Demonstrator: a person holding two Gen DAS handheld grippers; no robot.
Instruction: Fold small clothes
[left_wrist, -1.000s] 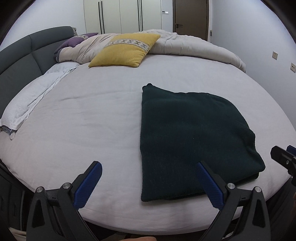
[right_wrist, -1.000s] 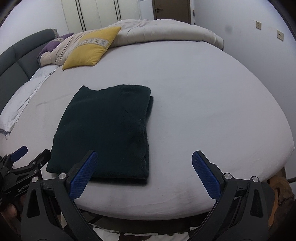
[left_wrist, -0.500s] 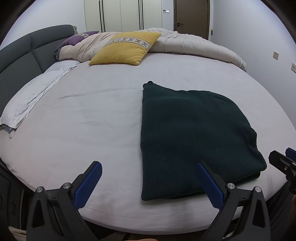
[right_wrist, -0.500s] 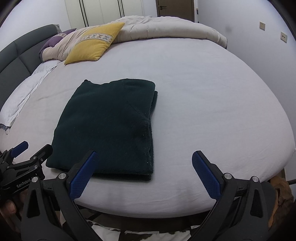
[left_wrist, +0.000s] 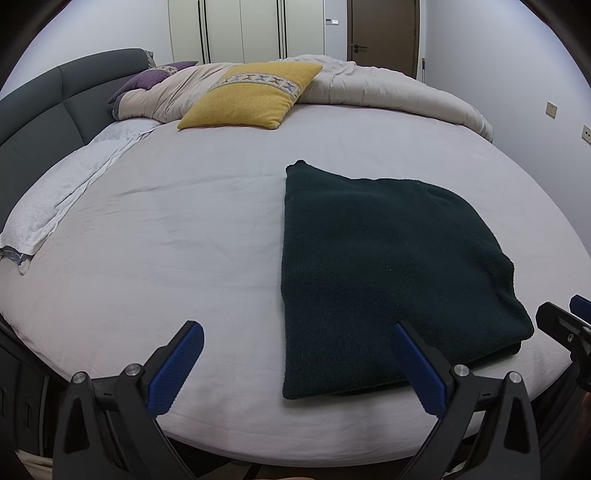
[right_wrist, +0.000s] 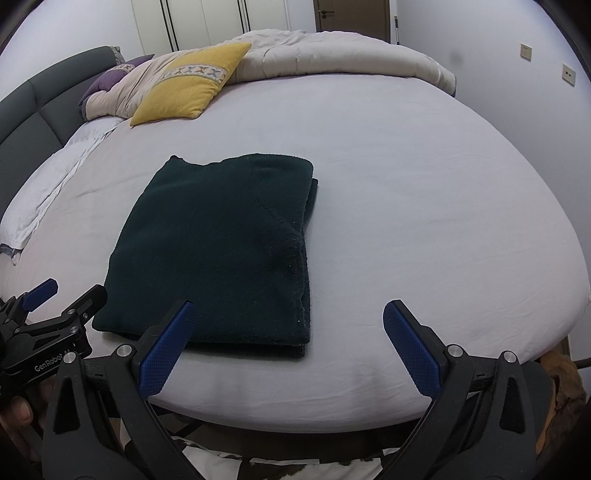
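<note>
A dark green knitted garment (left_wrist: 384, 273) (right_wrist: 225, 243) lies folded into a flat rectangle on the white bed sheet (left_wrist: 166, 236) (right_wrist: 424, 192), near the bed's front edge. My left gripper (left_wrist: 295, 363) stands open over that edge, just left of the garment's near corner, with nothing between its blue pads. My right gripper (right_wrist: 286, 345) is open too, held over the garment's near right corner without touching it. The left gripper's tip (right_wrist: 62, 314) shows at the lower left of the right wrist view, and the right gripper's tip (left_wrist: 561, 321) at the right edge of the left wrist view.
A yellow cushion (left_wrist: 255, 96) (right_wrist: 188, 88), a purple pillow (left_wrist: 151, 77) and a bunched beige duvet (left_wrist: 388, 88) (right_wrist: 332, 51) lie at the far side. A white towel (left_wrist: 59, 195) runs along the left by the dark headboard (left_wrist: 37, 107).
Both grippers have moved slightly forward over the bed and tilted down; the garment sits a little lower in both views. The garment itself has not moved.
</note>
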